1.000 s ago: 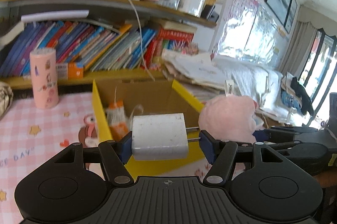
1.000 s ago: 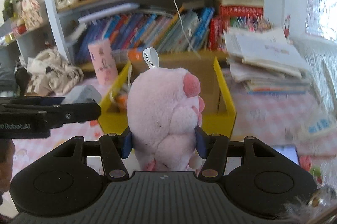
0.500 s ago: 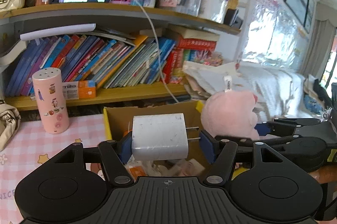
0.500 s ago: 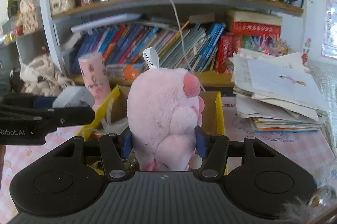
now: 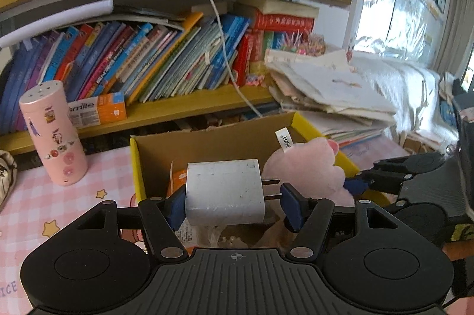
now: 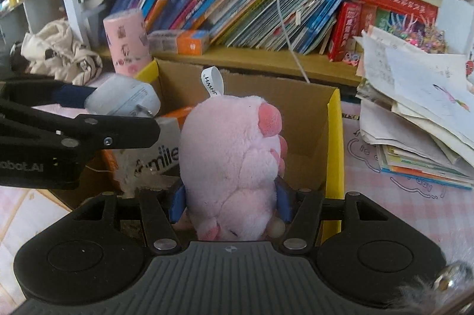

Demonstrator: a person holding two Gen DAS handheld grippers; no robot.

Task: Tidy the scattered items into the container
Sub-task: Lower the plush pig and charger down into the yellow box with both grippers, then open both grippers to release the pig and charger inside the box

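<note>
Cardboard with yellow flaps, the box point(image 5: 213, 143) sits in front of the bookshelf, and both carried items now hang over its open top. The left gripper point(image 5: 232, 201) is clamped on the white charger point(image 5: 223, 190), one pad on the body, the other on the tips of the two prongs pointing right. The right gripper point(image 6: 228, 196) squeezes the pink plush toy point(image 6: 231, 155) around its lower body, its white tag sticking up toward the far wall.

What worries me: the grippers are close together, the plush just beside the charger's prong end, so a release from both at once could knock one item against the other gripper, or bounce the charger off the orange carton point(image 6: 142, 155) already inside. The hold on the prong tips looks thin; a tilt could let the charger twist out early. The plush is bulky and could catch the right-hand yellow flap.

Compared with a second ago, both grippers have come forward and lower: the box was then well ahead of them, and now its interior lies directly beneath, with the clutter inside visible.
</note>
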